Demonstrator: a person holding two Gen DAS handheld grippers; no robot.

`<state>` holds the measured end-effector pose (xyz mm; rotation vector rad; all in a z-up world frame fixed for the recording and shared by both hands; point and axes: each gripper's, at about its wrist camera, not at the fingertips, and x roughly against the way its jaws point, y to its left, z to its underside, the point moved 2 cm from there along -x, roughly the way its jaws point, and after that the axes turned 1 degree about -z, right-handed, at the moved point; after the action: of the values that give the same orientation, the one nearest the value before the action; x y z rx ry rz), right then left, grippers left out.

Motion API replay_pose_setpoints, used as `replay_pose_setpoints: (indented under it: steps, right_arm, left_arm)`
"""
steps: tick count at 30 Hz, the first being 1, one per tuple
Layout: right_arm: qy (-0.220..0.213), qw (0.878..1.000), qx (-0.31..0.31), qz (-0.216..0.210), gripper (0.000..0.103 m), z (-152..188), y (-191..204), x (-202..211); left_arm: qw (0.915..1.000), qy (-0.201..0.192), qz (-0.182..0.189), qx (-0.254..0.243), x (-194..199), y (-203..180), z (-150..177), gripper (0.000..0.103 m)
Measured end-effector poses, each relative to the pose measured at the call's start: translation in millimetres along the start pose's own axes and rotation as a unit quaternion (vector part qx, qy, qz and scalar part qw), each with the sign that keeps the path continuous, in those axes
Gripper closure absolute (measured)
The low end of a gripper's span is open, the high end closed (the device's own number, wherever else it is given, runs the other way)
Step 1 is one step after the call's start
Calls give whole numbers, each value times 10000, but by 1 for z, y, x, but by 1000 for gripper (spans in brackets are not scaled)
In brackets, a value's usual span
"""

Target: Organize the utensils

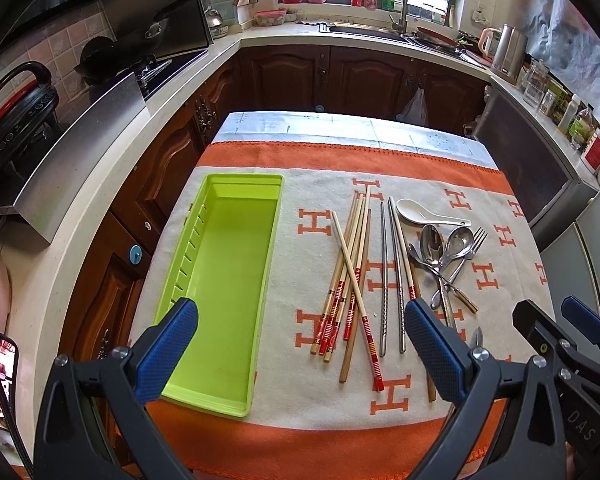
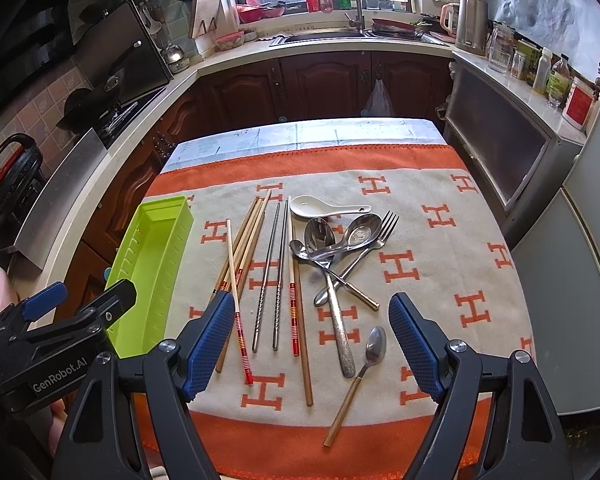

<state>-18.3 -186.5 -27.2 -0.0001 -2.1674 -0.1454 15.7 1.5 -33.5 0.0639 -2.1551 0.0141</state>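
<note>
- Left gripper (image 1: 300, 344): jaws spread wide, nothing between them. Hovers at the bottom of the left wrist view; left pad over the near end of the tray, right pad over the near ends of the utensils.
- Right gripper (image 2: 312, 344): jaws also spread wide, holding nothing. Bottom centre of the right wrist view, above the near ends of the chopsticks and spoons.
- Green utensil tray (image 1: 236, 280): lime plastic, long and rectangular, slotted ribs along its left wall, nothing inside. Centre-left of the left view, lying lengthwise on the blanket; far left in the right view (image 2: 156, 256).
- Wooden chopsticks (image 1: 350, 276): loose crossed bundle with red-banded near ends, just right of the tray, not touching it.
- Metal chopsticks (image 2: 272, 276): one pair, roughly parallel, mid-frame in the right view, between the wooden bundle and a single red-banded chopstick (image 2: 292, 280).
- White ceramic spoon (image 2: 324, 207): upper centre, beyond the metal pile, handle pointing right.
- Metal spoons (image 2: 328, 240) and fork (image 2: 380, 232): overlapping heap right of the chopsticks, handles crossing.
- Small spoon with wooden handle (image 2: 360, 376): lies apart from the heap, lower centre, between the right gripper's pads in the right view.
- Blanket (image 1: 500, 280): cream with orange H pattern and orange border, covers the table; everything rests on it.
- Background: kitchen counter, sink tap (image 1: 398, 4) top centre, kettle (image 1: 508, 52) upper right.
</note>
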Motion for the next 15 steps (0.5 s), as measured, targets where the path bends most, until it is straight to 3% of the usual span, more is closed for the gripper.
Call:
replay_pose_setpoints:
  steps: [15]
  right_arm:
    - [-25,10000,45,-52,22,-5,4,2]
  left_arm:
    - [10000,-13,-58,-11,2,1,-5,1]
